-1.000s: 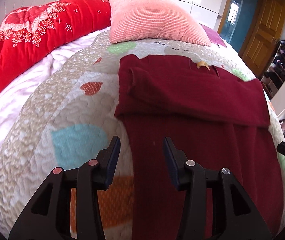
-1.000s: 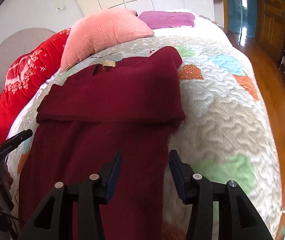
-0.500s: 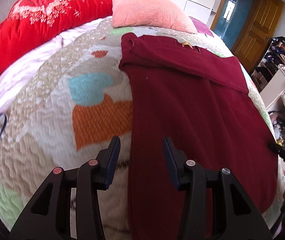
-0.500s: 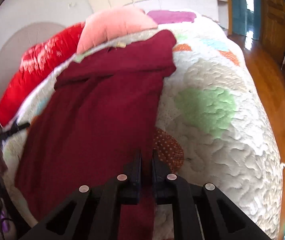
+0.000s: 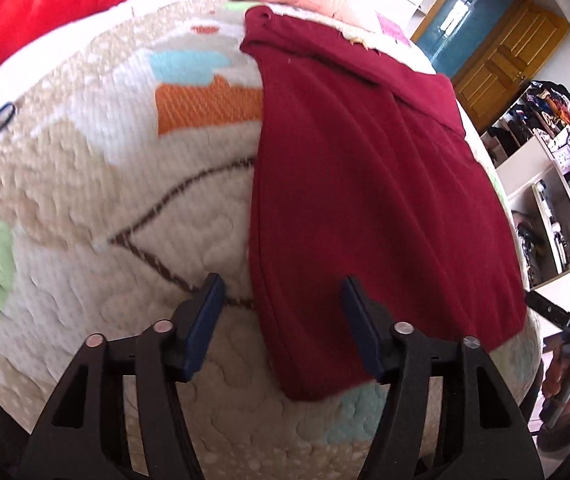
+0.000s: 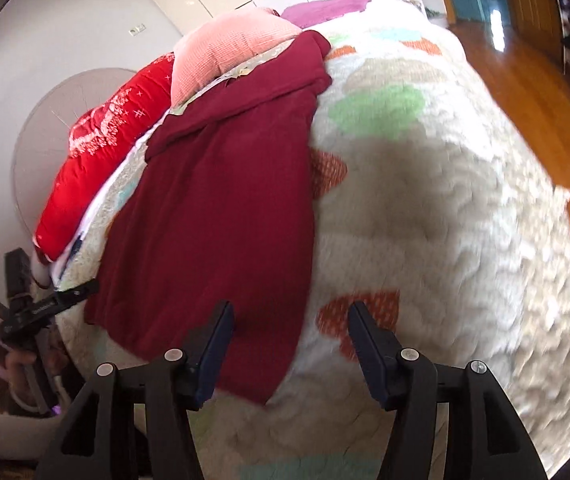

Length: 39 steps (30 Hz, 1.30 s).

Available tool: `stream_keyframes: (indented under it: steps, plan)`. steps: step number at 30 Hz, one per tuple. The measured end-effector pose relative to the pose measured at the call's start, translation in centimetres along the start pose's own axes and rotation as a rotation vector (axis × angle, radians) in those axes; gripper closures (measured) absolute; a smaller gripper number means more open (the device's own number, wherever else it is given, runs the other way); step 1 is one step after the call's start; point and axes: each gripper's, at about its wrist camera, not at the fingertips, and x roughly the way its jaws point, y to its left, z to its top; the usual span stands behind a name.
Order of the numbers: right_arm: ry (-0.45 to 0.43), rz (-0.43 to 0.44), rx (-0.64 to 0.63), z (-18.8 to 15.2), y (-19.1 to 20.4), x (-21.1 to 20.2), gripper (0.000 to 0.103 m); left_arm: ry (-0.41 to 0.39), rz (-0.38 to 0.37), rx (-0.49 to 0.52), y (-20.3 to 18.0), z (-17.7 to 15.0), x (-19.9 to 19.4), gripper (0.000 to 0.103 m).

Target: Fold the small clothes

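Note:
A dark red garment lies flat along the quilted bed, its sleeves folded across the far end. Its near hem hangs toward the bed's front edge. My left gripper is open and empty, hovering over the hem's left corner. In the right wrist view the garment lies left of centre. My right gripper is open and empty over the hem's right corner. The other gripper shows at each view's edge, at the right in the left wrist view and at the left in the right wrist view.
A pink pillow and a red blanket lie at the head of the bed. A purple cloth lies beyond them. Shelves with clutter and a wooden door stand to the right. Wooden floor runs beside the bed.
Both grippers have pulled back toward the garment's near hem. The right gripper was shut half a second ago and is now open.

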Motion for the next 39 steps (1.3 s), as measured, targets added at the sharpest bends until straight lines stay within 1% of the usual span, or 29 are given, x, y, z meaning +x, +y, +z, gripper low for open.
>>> stream_keyframes:
  steps: [4,8,10,13,15,19,20,21,22,23,24,25,26,27,28,29,30,32,36,37,39]
  plan:
    - [0.008,0.074,0.029,-1.6,0.0,0.4,0.045,0.001,0.003,0.011,-0.4,-0.7,0.2,0.028]
    - [-0.022,0.128,0.042,-2.2,0.1,1.0,0.043,0.019,0.049,0.034,-1.1,-0.9,0.6,0.026]
    - [-0.035,0.165,0.041,-2.4,0.1,1.2,0.043,0.025,0.039,0.018,-1.1,-0.8,0.7,0.020]
    - [-0.051,0.191,0.028,-2.2,0.1,1.8,0.041,0.033,0.030,-0.008,-0.9,-0.4,1.0,0.016]
    - [-0.055,0.212,0.011,-2.3,0.3,1.7,0.039,0.036,0.038,-0.003,-1.0,-0.3,1.0,0.015]
    - [-0.061,0.248,-0.010,-2.6,0.0,1.4,0.039,0.035,0.046,0.028,-1.2,-0.6,1.1,0.015]
    - [-0.071,0.255,-0.009,-2.8,-0.1,1.4,0.040,0.035,0.045,0.032,-1.2,-0.6,1.2,0.015]
    - [-0.081,0.253,-0.016,-3.0,-0.1,1.4,0.044,0.031,0.042,0.031,-1.1,-0.6,1.2,0.015]
    - [-0.085,0.240,-0.028,-3.0,0.0,1.5,0.058,0.029,0.042,0.030,-1.1,-0.6,1.2,0.015]
    - [-0.081,0.224,-0.044,-3.0,0.2,1.6,0.076,0.025,0.049,0.032,-1.1,-0.7,1.1,0.017]
    - [-0.074,0.217,-0.052,-3.0,0.5,1.8,0.082,0.018,0.068,0.042,-1.4,-0.7,1.1,0.031]
    - [-0.070,0.226,-0.047,-3.0,0.7,2.0,0.085,0.007,0.092,0.059,-1.7,-0.8,1.0,0.046]
    - [-0.067,0.238,-0.043,-3.0,0.9,2.0,0.086,-0.003,0.106,0.072,-1.8,-1.0,0.8,0.054]
    - [-0.065,0.245,-0.047,-2.9,1.0,2.0,0.086,-0.010,0.103,0.077,-1.6,-1.1,0.4,0.073]
    - [-0.066,0.250,-0.049,-2.8,1.1,1.9,0.086,-0.007,0.081,0.070,-1.5,-1.1,0.2,0.089]
    - [-0.069,0.261,-0.043,-2.6,1.0,1.7,0.086,-0.001,0.052,0.061,-1.3,-1.2,-0.2,0.091]
    - [-0.075,0.288,-0.021,-2.4,1.0,1.4,0.086,-0.001,0.043,0.068,-1.4,-1.2,-0.4,0.093]
    - [-0.093,0.331,-0.002,-2.0,1.1,0.8,0.086,-0.012,0.034,0.097,-1.5,-1.2,-1.0,0.094]
    - [-0.119,0.379,-0.027,-0.8,2.1,-0.1,0.086,-0.017,-0.023,0.078,-1.2,-0.6,-1.7,0.095]
    - [-0.121,0.386,-0.031,-0.5,2.2,-0.1,0.087,-0.019,-0.032,0.074,-1.2,-0.4,-1.8,0.095]
    - [-0.119,0.373,-0.041,-0.2,2.4,0.0,0.087,-0.024,-0.032,0.068,-0.9,-0.1,-1.9,0.095]
